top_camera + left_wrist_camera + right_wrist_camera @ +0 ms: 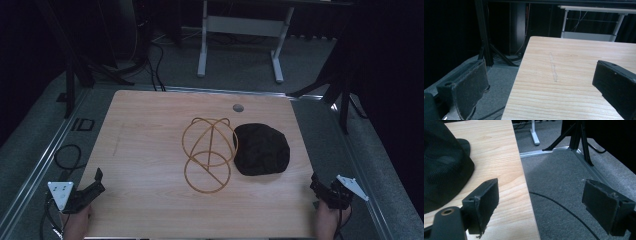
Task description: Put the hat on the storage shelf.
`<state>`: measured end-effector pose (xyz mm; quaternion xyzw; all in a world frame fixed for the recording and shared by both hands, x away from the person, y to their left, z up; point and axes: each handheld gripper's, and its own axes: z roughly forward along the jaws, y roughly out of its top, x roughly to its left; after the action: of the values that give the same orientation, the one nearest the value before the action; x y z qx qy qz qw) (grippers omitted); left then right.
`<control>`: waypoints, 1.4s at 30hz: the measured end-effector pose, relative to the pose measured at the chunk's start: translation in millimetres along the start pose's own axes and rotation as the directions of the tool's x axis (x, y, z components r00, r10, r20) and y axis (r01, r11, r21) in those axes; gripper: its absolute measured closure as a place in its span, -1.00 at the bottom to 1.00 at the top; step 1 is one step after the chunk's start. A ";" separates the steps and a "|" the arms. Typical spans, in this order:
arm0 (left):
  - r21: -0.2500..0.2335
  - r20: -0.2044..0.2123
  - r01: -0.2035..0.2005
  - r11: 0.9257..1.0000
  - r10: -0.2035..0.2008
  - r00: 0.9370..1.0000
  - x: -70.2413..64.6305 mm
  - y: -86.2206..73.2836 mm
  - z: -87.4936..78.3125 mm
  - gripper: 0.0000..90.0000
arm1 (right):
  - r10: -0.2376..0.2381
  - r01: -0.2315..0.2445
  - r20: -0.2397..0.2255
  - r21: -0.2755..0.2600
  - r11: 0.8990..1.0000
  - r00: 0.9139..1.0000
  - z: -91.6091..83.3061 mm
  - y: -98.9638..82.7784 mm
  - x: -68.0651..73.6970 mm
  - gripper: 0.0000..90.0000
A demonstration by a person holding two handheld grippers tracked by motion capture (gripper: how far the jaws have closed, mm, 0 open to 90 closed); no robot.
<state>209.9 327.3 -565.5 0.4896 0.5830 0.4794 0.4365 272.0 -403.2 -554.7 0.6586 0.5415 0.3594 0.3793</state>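
Black cap (261,149) beside wire frame (209,154) in high view, right claw (541,207) and left claw (539,90) wide open, empty

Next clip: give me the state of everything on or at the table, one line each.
Wire hat stand: lying on the table, bare, touching nothing but the cap's edge at most.
Black cap: resting flat beside the stand, not on it.
Left hand-held gripper: open, empty, at the table's near corner.
Right hand-held gripper: open, empty, at the table's edge.

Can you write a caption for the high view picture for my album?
A black cap lies beside a gold wire stand on a wooden table.
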 end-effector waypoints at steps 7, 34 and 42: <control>0.001 -0.001 -0.001 1.000 0.001 1.000 0.0 0.1 0.2 -0.99 | -0.050 0.050 0.004 -0.002 0.999 0.999 1.3 2.5 3.3 -0.71; -0.004 0.012 0.005 1.000 -0.005 1.000 0.6 -0.1 -0.4 -0.99 | -0.231 0.208 -0.426 -0.099 0.973 0.875 -44.5 105.3 85.1 -0.70; -0.004 0.017 0.008 1.000 -0.008 1.000 1.0 -0.1 -0.3 -0.99 | -0.258 0.253 -0.507 -0.081 0.964 0.823 -30.3 111.1 116.3 -0.73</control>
<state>209.5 328.3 -565.6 0.4905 0.5801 0.4746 0.4445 312.2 -299.1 -435.0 0.4586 0.7043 0.4701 0.2695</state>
